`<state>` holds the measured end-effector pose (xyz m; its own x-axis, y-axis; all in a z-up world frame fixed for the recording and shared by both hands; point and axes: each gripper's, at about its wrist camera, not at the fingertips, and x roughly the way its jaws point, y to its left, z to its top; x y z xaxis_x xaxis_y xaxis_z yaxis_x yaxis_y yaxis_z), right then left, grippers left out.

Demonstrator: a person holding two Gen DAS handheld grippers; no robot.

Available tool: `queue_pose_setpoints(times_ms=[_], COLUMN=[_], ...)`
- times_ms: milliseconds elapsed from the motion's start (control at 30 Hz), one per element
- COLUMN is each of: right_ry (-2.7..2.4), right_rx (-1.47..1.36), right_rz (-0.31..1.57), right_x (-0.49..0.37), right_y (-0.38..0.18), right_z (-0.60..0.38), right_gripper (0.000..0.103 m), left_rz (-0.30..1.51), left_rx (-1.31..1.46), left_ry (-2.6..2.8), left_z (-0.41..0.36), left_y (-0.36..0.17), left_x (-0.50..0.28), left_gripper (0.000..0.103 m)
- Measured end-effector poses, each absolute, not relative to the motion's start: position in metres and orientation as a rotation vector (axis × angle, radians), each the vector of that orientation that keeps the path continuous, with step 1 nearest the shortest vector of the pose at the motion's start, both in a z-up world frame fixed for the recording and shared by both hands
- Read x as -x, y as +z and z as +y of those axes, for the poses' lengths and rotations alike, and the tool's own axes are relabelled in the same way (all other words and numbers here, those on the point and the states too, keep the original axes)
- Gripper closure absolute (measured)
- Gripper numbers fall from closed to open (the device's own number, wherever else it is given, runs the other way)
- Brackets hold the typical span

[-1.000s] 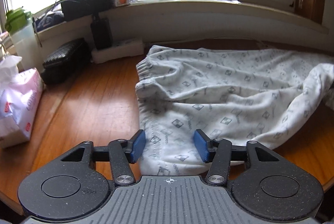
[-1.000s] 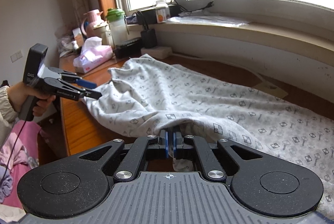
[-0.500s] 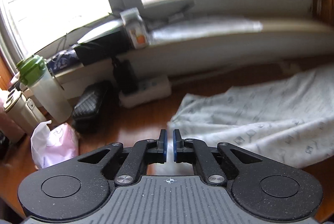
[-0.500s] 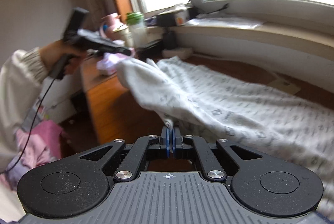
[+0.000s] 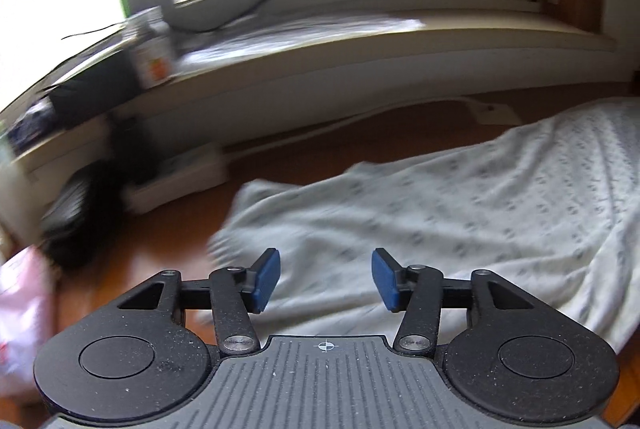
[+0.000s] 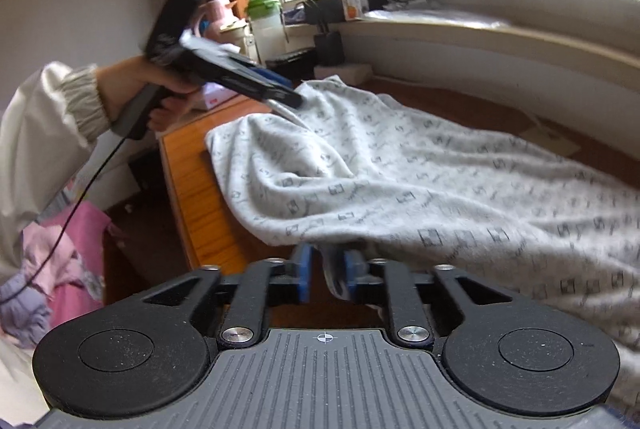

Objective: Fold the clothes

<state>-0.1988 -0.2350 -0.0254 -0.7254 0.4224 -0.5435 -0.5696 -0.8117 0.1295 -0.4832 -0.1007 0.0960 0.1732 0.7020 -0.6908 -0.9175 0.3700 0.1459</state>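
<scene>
Garment: a pale grey cloth (image 6: 400,173) with small dark square marks lies spread on the wooden table (image 6: 192,165); its left edge hangs over the table's left end, and it runs to the right along the near side.
Garment, left view: the same cloth (image 5: 460,213) fills the right and middle of the picture, blurred, with its far left corner near a white power strip (image 5: 176,185).
Right gripper: the right gripper (image 6: 325,271) has just been opening; its blue pads (image 6: 306,269) stand a little apart, and a fold of the cloth's near edge hangs between them, lying against the right pad. The left pad is apart from the fold, so there is no firm grip.
Left gripper: the left gripper (image 5: 325,279) has just been opening; its pads (image 5: 267,279) stand wide apart above the cloth and nothing is between them.
Left gripper, right view: it (image 6: 294,97) is over the far left corner of the cloth, held by a hand (image 6: 148,85) in a pale sleeve; whether it touches the cloth I cannot tell.
Sill: a bottle with green lid (image 6: 264,25), a small jar (image 6: 354,3) and a black box stand at the far left under the window.
Floor: pink clothes (image 6: 60,261) lie at the left, below the table.
</scene>
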Motion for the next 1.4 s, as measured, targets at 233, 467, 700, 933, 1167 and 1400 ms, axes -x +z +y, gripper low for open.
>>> queue_pose_setpoints(times_ms=[233, 467, 700, 933, 1167, 1400], right_ry=[2.446, 2.529, 2.526, 2.441, 2.387, 2.357], right_rx=[0.728, 0.552, 0.672, 0.663, 0.659, 0.635], right_rz=[0.206, 0.485, 0.532, 0.418, 0.264, 0.260], right_x=[0.222, 0.191, 0.187, 0.179, 0.176, 0.164], right_y=[-0.030, -0.007, -0.023, -0.026, -0.022, -0.021], right_z=[-0.226, -0.219, -0.249, -0.254, -0.257, -0.252], right_gripper=[0.082, 0.099, 0.099, 0.091, 0.063, 0.059], left_rz=[0.842, 0.806, 0.796, 0.776, 0.665, 0.594], left_rx=[0.332, 0.409, 0.390, 0.328, 0.362, 0.433], left_ry=[1.089, 1.117, 1.175, 1.263, 1.333, 1.359], left_z=[-0.070, -0.039, -0.032, -0.057, -0.122, -0.178], left_y=[0.062, 0.058, 0.059, 0.070, 0.086, 0.078], left_x=[0.443, 0.459, 0.468, 0.492, 0.534, 0.564], left_gripper=[0.051, 0.056, 0.052, 0.041, 0.034, 0.033])
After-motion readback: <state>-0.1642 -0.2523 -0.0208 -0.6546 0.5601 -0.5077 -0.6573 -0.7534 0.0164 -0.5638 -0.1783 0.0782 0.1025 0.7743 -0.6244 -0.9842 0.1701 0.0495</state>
